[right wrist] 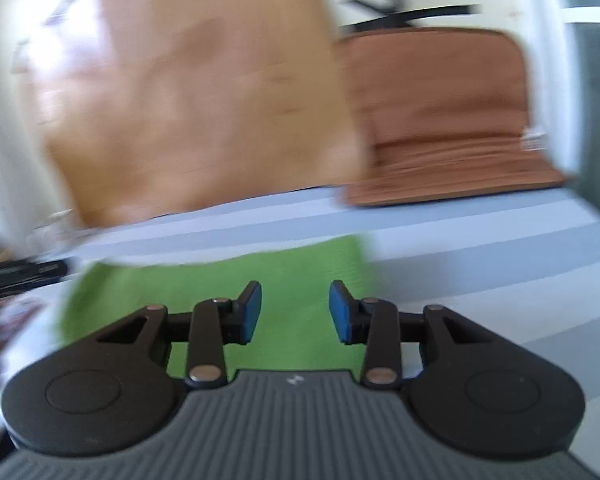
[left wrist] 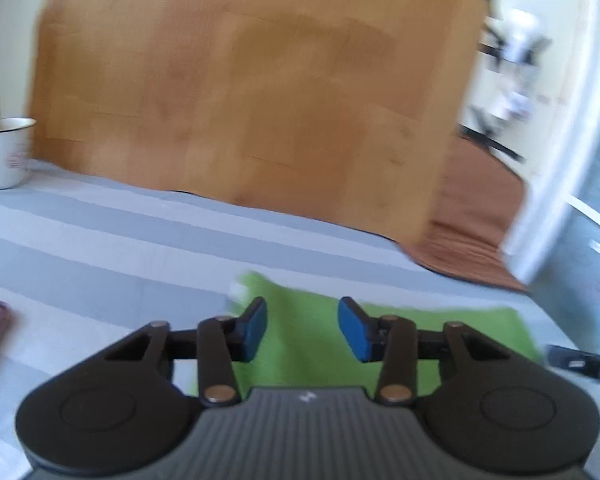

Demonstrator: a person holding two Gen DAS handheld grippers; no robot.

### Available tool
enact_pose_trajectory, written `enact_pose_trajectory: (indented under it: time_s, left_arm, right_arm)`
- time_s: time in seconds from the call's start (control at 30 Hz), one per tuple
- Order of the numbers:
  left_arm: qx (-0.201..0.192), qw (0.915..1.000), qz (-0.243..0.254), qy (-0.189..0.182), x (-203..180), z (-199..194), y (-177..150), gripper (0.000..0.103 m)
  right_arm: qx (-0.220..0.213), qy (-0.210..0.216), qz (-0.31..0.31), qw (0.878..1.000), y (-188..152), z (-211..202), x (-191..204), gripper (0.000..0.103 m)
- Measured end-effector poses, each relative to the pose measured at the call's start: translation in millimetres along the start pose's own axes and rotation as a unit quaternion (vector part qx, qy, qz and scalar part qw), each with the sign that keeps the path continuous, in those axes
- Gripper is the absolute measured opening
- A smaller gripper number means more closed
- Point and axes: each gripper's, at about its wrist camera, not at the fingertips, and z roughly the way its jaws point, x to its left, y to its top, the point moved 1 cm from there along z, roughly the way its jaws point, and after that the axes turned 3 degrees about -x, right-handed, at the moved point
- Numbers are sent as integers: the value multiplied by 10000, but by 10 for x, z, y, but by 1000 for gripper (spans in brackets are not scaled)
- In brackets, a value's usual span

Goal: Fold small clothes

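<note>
Item: green cloth [left wrist: 312, 336], small, apparently a garment or towel; blur hides its type.
Location: lying flat on a worktop under a grey-and-white striped cover [left wrist: 100, 248], directly ahead of both tools.
Orientation: long axis runs left to right across both views; the far edge lies roughly along the stripes, one short end toward each tool. A white patch, perhaps a label, shows at its far left corner in the left view.
Left tool [left wrist: 302, 328]: jaws apart, blue pads clear of the fabric, nothing between them.
Right tool [right wrist: 295, 312]: likewise parted, empty, above the cloth.
Judgement: one tool over each end suits taking both ends of an edge at once for a fold across the long axis.
Other: white enamel mug [left wrist: 8, 152] at far left, well apart; wooden panel [left wrist: 252, 80] beyond the worktop.
</note>
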Motion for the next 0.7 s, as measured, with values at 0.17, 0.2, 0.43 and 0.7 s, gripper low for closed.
enact_pose_trajectory:
  time_s: [0.17, 0.2, 0.43, 0.7]
  left_arm:
    - [671, 9950, 737, 46, -246, 137, -359, 34]
    - [877, 9927, 787, 242, -202, 215, -451, 28]
    - [526, 9963, 627, 244, 52, -440, -379, 52]
    - [1923, 9777, -614, -583, 431, -935, -654, 55]
  right_arm:
    - [893, 111, -487, 9948, -336, 330, 225, 37]
    - [741, 49, -478, 9961, -361, 314, 114, 30]
    - [464, -383, 336, 9976, -344, -276, -278, 38]
    - [220, -332, 871, 9954, -634, -799, -412, 40]
